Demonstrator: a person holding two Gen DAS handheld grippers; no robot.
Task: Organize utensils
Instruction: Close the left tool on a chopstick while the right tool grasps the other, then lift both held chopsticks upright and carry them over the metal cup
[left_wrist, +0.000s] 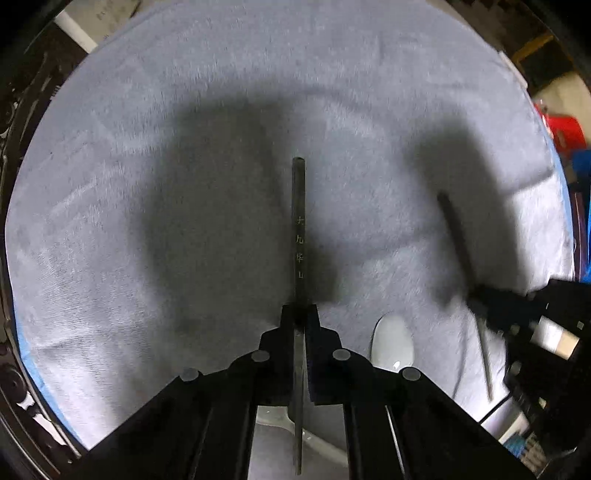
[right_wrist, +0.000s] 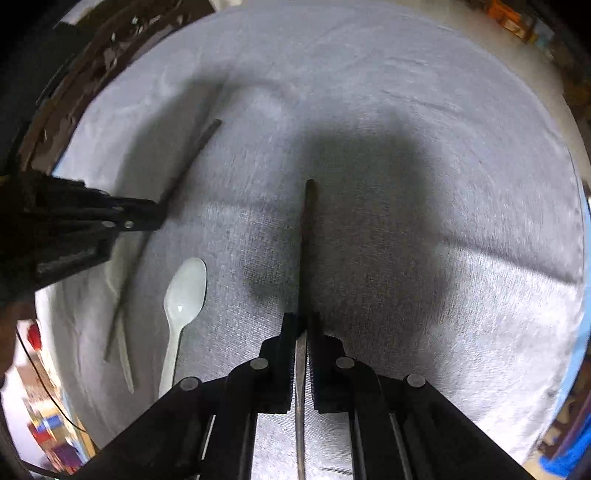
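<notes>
My left gripper (left_wrist: 299, 314) is shut on a dark chopstick (left_wrist: 298, 221) with gold characters, held above the grey towel (left_wrist: 147, 221). My right gripper (right_wrist: 301, 321) is shut on a second dark chopstick (right_wrist: 307, 236). Each gripper shows in the other's view, the right one (left_wrist: 476, 295) with its chopstick (left_wrist: 456, 229), the left one (right_wrist: 159, 214) with its chopstick (right_wrist: 199, 144). A white plastic spoon (right_wrist: 183, 295) lies on the towel between the grippers; its bowl shows in the left wrist view (left_wrist: 391, 343).
The grey towel (right_wrist: 443, 295) covers the table. Cluttered coloured objects (left_wrist: 565, 133) lie past its right edge, dark furniture (right_wrist: 92, 74) past the far left, and more clutter (right_wrist: 44, 424) at the lower left.
</notes>
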